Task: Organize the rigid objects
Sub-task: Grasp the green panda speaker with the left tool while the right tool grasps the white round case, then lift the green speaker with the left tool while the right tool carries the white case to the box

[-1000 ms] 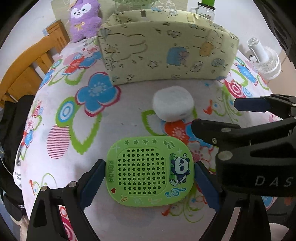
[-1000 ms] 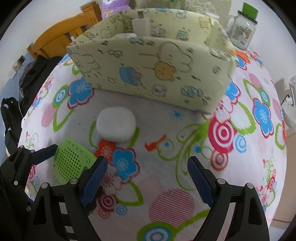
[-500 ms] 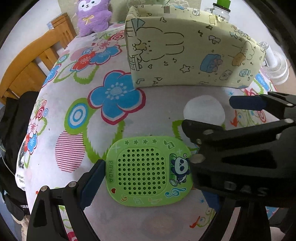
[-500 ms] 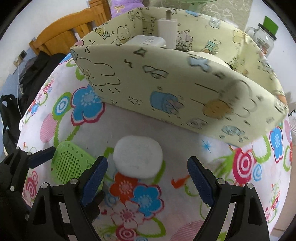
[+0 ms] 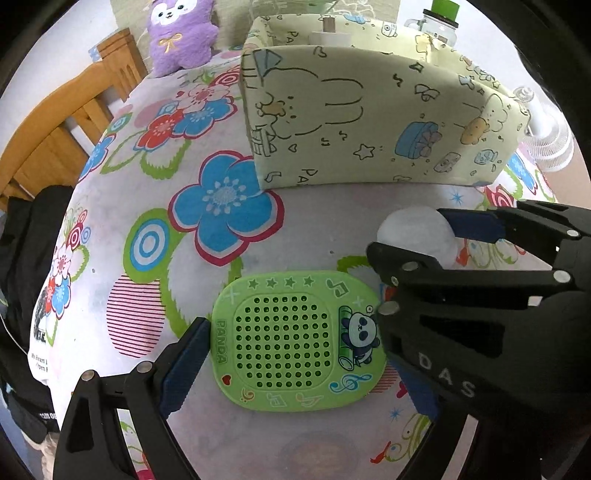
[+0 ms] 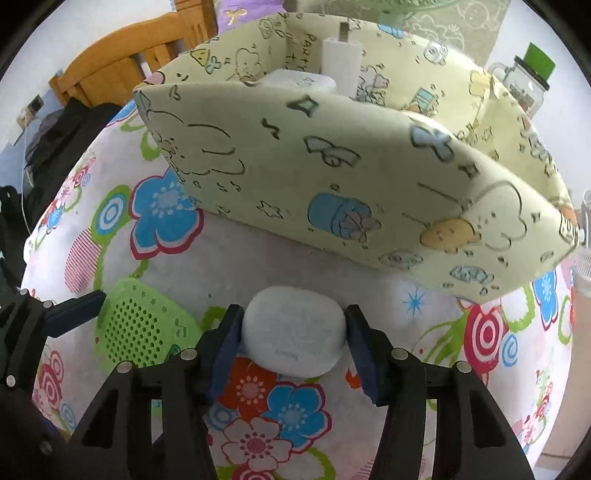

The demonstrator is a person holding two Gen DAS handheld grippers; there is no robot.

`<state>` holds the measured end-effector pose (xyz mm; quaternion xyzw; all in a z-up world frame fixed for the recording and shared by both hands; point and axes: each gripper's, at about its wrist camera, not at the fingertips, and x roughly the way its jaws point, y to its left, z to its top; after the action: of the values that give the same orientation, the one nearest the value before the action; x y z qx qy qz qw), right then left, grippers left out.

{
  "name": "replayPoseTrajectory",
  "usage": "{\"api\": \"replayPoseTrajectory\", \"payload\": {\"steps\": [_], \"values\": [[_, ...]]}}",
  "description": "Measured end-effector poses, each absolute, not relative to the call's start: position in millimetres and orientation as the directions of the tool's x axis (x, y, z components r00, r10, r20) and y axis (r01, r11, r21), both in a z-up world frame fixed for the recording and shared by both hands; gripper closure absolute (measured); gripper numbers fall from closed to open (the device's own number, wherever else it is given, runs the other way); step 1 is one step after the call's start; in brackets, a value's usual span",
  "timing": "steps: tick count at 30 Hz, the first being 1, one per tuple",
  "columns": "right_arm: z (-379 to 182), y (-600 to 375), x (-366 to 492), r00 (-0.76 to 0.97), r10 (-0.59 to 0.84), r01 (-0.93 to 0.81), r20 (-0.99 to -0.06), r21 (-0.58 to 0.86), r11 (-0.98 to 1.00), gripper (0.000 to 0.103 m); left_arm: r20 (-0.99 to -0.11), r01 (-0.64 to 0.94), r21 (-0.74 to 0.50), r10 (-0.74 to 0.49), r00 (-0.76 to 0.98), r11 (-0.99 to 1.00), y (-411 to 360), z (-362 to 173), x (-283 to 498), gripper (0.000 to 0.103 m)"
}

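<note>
A green panda speaker (image 5: 295, 339) lies flat on the flowered tablecloth (image 5: 221, 206). My left gripper (image 5: 295, 332) is shut on it, one blue pad on its left edge and the other hidden behind the right gripper. A white rounded case (image 6: 295, 332) sits just right of the speaker (image 6: 136, 328). My right gripper (image 6: 293, 317) straddles the case. Its jaws are closing and both pads touch the case's sides. In the left wrist view the right gripper (image 5: 410, 236) crosses in from the right over the case (image 5: 413, 229). Behind stands a pale yellow fabric box (image 6: 332, 177).
The fabric box (image 5: 369, 122) holds a white charger (image 6: 340, 59) and a flat white item (image 6: 295, 81). A purple plush (image 5: 181, 33), glass jar (image 6: 524, 81) and white fan (image 5: 546, 136) stand behind. A wooden chair (image 5: 74, 122) and black bag (image 5: 22, 258) flank the table's left edge.
My right gripper came forward over the white case and narrowed from wide open until its pads met the case. My left gripper slid left with the green speaker.
</note>
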<state>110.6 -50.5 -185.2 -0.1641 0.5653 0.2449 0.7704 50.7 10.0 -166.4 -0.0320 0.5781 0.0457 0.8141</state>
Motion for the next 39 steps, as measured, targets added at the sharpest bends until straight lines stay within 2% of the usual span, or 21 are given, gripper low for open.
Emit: {"api": "replayPoseTrajectory", "payload": {"steps": [20,39], "values": [[-137,-133,91,0.268,0.197,-0.428,-0.943,0.066,0.901,0.045,-0.924,-0.066,0.014,0.038,0.38,0.998,-21,-120,38,0.008],[-71,-146,87,0.356,0.223,-0.426,-0.907,0.055,0.903,0.045,-0.901,-0.062,0.072,0.092,0.423,0.995,-34,-62,41,0.008]]}}
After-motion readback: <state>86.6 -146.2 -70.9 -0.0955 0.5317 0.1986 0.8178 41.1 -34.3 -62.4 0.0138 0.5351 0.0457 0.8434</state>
